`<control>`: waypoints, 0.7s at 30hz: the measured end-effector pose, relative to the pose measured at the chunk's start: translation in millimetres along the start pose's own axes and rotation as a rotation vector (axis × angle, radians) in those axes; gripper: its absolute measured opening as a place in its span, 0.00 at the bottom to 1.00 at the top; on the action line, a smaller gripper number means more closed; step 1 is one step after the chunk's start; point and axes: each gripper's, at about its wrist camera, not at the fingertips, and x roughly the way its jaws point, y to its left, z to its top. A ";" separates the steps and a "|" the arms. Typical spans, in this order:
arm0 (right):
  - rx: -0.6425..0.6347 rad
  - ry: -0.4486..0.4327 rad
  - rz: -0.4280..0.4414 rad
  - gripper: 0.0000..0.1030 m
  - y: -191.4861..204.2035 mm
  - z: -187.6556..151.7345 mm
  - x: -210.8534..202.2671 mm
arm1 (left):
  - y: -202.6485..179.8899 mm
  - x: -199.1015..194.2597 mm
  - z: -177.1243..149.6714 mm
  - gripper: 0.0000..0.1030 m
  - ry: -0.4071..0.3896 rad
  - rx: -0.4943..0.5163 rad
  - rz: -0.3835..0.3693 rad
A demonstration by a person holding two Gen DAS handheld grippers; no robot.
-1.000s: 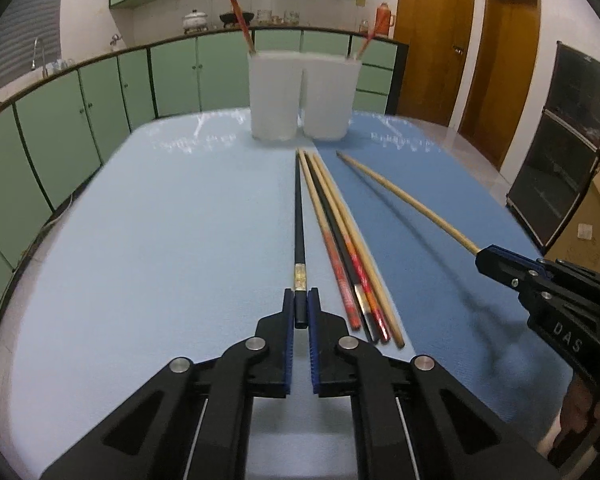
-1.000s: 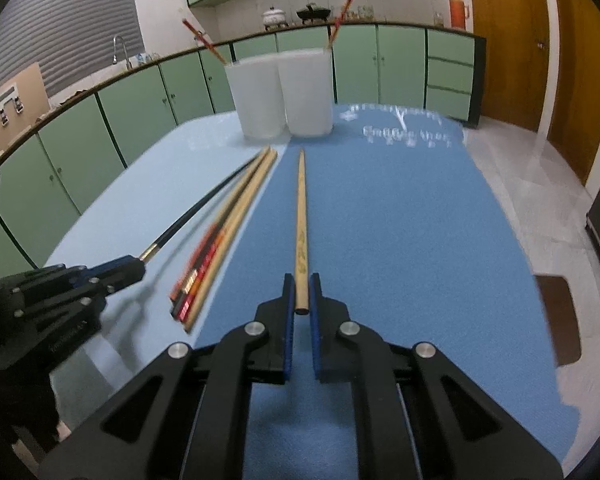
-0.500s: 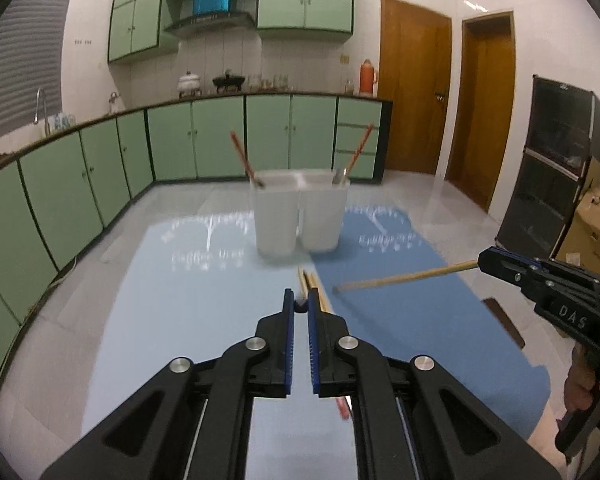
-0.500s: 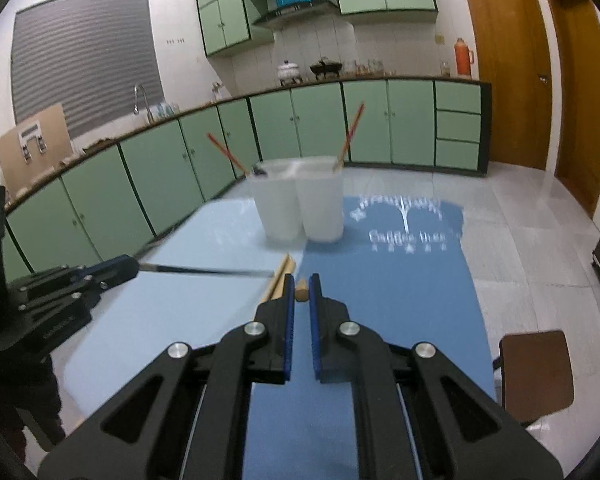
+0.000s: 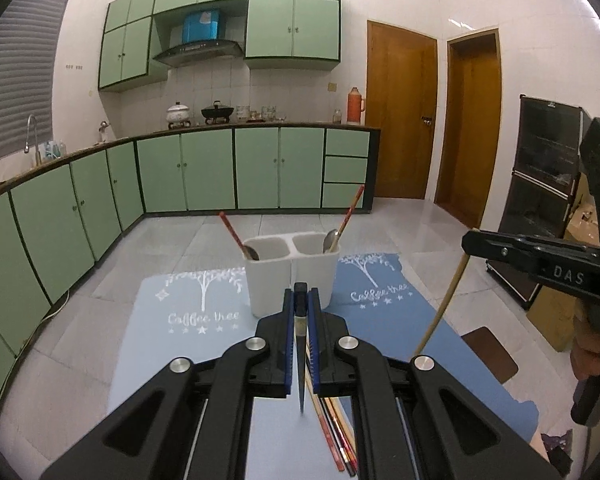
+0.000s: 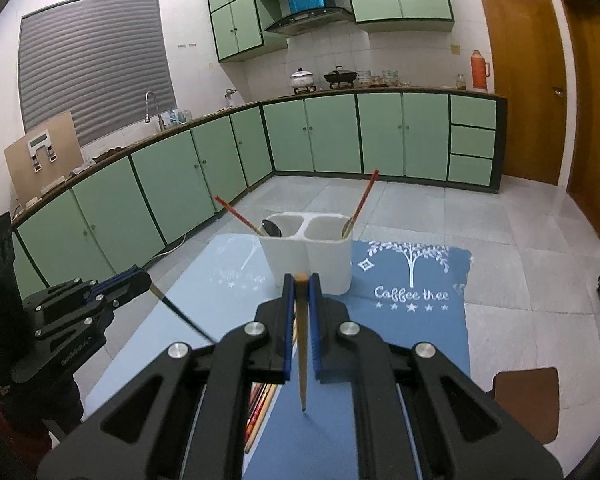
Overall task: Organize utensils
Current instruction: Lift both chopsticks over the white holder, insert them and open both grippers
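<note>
My left gripper [image 5: 300, 300] is shut on a black chopstick [image 5: 301, 360], lifted off the table with its tip hanging down. My right gripper [image 6: 300, 284] is shut on a light wooden chopstick [image 6: 302, 364], also lifted, tip down. Each gripper shows in the other view: the right one [image 5: 472, 240] with its chopstick [image 5: 440, 312], the left one [image 6: 140, 276] with its black chopstick [image 6: 180, 314]. A white two-compartment utensil holder [image 5: 290, 276] [image 6: 308, 258] stands ahead on the table. Each compartment holds a spoon and a red chopstick. Several chopsticks [image 5: 336, 436] [image 6: 260, 404] lie below the grippers.
Two blue placemats cover the table, a light one [image 5: 188, 320] on the left and a darker one [image 6: 412, 312] on the right. Green kitchen cabinets [image 5: 220, 168] run along the far wall. A brown stool seat [image 6: 528, 400] is on the floor at the right.
Both grippers have risen well above the table with their chopsticks and tilted up. The chopsticks lay flat a second ago and now hang tip down. The holder now shows from above.
</note>
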 end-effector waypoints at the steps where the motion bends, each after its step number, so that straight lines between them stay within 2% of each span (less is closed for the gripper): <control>1: -0.004 -0.006 0.000 0.06 -0.4 4.9 -0.3 | 1.1 0.2 1.3 0.06 -0.003 -0.004 -0.003; 9: -0.039 -0.076 0.012 0.06 -0.3 48.7 2.3 | 7.9 2.2 30.3 0.06 -0.059 -0.017 -0.013; 21: -0.051 -0.192 0.011 0.06 -16.3 131.9 30.7 | 16.7 24.1 113.9 0.06 -0.218 -0.010 -0.003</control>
